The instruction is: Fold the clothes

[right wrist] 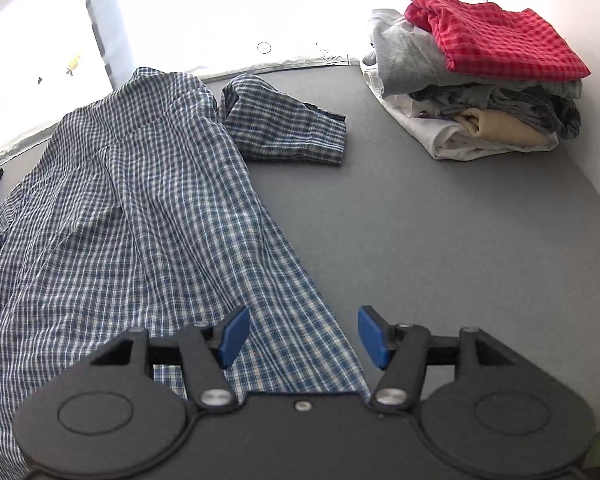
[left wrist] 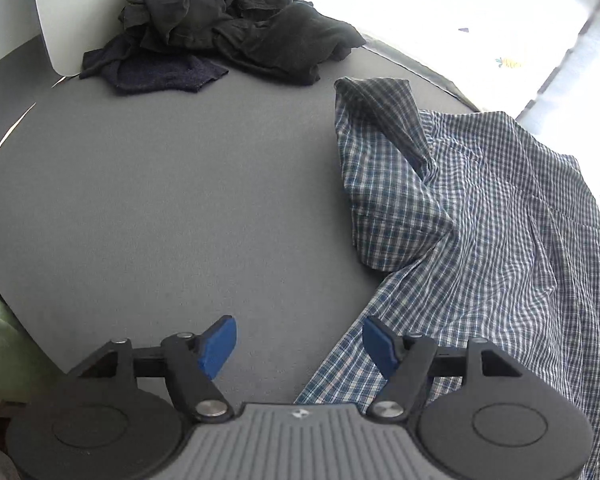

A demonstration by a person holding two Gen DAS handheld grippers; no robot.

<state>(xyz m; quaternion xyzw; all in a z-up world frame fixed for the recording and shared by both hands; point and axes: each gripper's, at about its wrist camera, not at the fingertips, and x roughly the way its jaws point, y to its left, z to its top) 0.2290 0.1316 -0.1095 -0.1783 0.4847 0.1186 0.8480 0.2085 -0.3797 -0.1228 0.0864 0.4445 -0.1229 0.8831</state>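
The checked shirt [right wrist: 140,208] lies spread on the grey worktop [right wrist: 440,248], rumpled and not folded, with its long axis running from the near hem away to the collar end at the far edge. One short sleeve [right wrist: 288,128] sticks out to the right side and the other sleeve [left wrist: 384,168] to the left side. The hem is directly at both claws: the right claw [right wrist: 302,336] hangs over the right corner of the hem, with its left pad above the cloth and its right pad above bare worktop, and the left claw [left wrist: 298,346] hangs at the left border of the hem, its right pad over the cloth. Both claws stand wide apart and hold nothing. They seem about equally near, so I judge each one can take its own corner of the hem. I count one shirt lying flat. Far right stands one pile of folded clothes [right wrist: 480,80] with a red checked piece on top; I can make out about five pieces in it. Far left lies one heap of dark clothes [left wrist: 220,24], crumpled, and their number I cannot tell.
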